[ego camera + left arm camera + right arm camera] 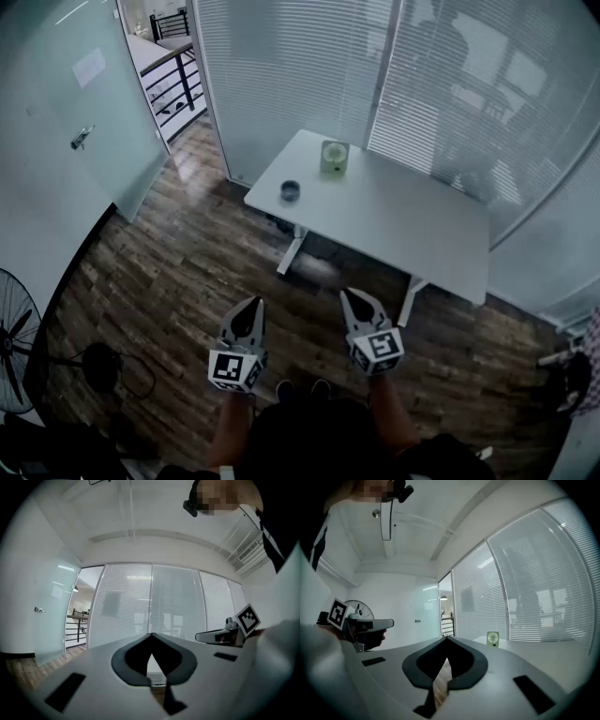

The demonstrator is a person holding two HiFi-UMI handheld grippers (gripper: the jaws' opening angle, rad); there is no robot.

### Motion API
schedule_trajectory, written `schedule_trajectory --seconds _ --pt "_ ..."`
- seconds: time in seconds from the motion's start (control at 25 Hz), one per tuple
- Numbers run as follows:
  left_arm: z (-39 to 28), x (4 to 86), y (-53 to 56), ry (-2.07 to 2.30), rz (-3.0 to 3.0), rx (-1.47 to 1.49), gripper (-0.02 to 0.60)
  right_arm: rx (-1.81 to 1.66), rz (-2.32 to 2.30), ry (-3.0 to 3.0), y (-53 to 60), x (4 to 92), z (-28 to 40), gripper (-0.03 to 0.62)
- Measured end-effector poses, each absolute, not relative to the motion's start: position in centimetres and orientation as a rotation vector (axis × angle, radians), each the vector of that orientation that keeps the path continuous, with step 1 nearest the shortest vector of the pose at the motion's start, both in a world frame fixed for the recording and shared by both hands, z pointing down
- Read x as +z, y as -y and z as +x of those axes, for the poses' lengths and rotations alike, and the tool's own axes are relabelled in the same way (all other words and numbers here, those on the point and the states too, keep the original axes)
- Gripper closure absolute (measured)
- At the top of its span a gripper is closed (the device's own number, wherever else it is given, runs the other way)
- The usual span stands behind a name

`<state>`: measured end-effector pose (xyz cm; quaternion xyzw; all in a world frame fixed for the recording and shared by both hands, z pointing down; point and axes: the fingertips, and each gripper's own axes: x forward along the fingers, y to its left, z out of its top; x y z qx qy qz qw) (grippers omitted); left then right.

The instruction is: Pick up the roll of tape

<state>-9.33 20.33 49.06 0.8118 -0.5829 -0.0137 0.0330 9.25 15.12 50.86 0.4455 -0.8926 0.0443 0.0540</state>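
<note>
The roll of tape [290, 191] is a small dark ring lying near the left end of the white table [403, 225]. My left gripper [251, 306] and right gripper [355, 296] are held side by side over the wooden floor, well short of the table. Both point towards it, and nothing is between their jaws. In the left gripper view the left gripper [151, 637] has its jaw tips together. In the right gripper view the right gripper [447, 640] also has its tips meeting. The tape shows in neither gripper view.
A pale green box-like object [335, 157] stands at the table's far edge, also seen as a green box [493, 638]. Window blinds [309, 66] run behind the table. A frosted glass door [75, 122] is at left, a floor fan [17, 339] at lower left.
</note>
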Motion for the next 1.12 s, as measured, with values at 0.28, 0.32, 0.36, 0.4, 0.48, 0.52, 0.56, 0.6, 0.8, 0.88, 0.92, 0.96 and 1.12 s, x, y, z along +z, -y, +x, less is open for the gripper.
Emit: schedule_trajectory --seconds 0.28,0.32,0.36,0.4,0.48,0.52,0.56,0.6,0.8,0.88,0.92,0.96,1.12 --pt "-9.4 49.3 -20.7 1.795 2.492 -0.019 0.575 0.139 1.303 2.726 -15.4 52.5 9.5 0.589" --pt "-9.3 49.2 -20.7 1.798 2.499 -0.013 0.575 0.136 1.3 2.726 -15.4 52.5 9.6 0.589" --pt "-9.2 49.2 -20.6 1.801 2.504 -0.015 0.575 0.137 1.304 2.719 -15.4 52.6 9.8 0.589" --pt "-9.1 49.3 -20.5 1.805 2.507 -0.02 0.575 0.139 1.312 2.711 -15.4 52.7 10.0 0.589" --pt "-8.8 49.6 -20.2 1.814 2.505 -0.021 0.575 0.124 1.327 2.713 -15.4 52.6 10.6 0.588" --pt "-8.6 49.6 -20.1 1.815 2.503 -0.019 0.575 0.116 1.33 2.72 -15.4 52.4 10.9 0.588" --pt "-8.3 49.6 -20.1 1.812 2.502 -0.019 0.575 0.114 1.327 2.729 -15.5 52.2 11.2 0.588" --pt "-7.9 49.4 -20.2 1.809 2.501 -0.023 0.575 0.113 1.317 2.742 -15.7 52.0 11.4 0.588" --pt "-6.8 49.8 -21.2 1.81 2.495 -0.037 0.575 0.111 1.295 2.769 -15.7 52.7 12.7 0.588" --pt "-6.7 49.8 -21.5 1.797 2.476 -0.068 0.575 0.166 1.282 2.805 -15.7 52.9 12.7 0.588" --pt "-6.8 49.8 -21.5 1.795 2.47 -0.08 0.575 0.187 1.268 2.818 -15.7 52.9 12.6 0.588" --pt "-6.9 49.7 -21.5 1.797 2.465 -0.087 0.577 0.193 1.246 2.822 -15.8 53.0 12.6 0.588" --pt "-7.5 49.8 -20.9 1.806 2.464 -0.09 0.575 0.186 1.244 2.821 -14.8 53.7 12.5 0.588"
